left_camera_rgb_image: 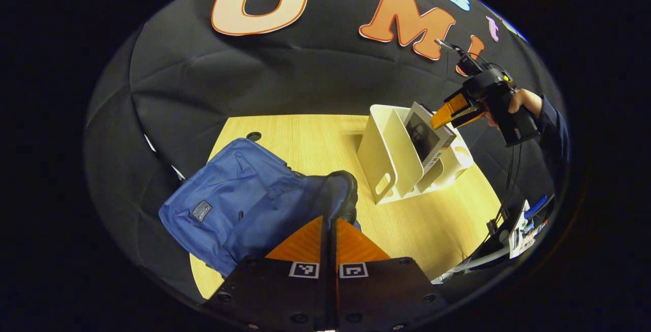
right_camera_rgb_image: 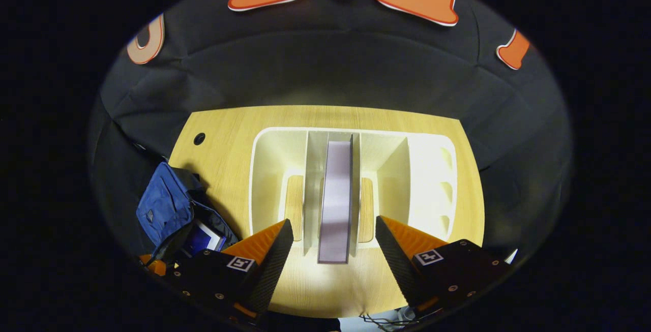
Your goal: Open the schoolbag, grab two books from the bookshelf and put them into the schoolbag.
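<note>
The left gripper is seen closed on the schoolbag at the desk's near left corner. The right gripper, jaws wide, is held above the book standing in the bookshelf.

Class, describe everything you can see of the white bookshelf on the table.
The bookshelf is a white, plastic-looking desktop rack with upright dividers forming slots and handle cutouts in its side walls. It stands on the wooden table, right of the blue schoolbag. One book stands in a middle slot, with the open right gripper poised above it.
</note>
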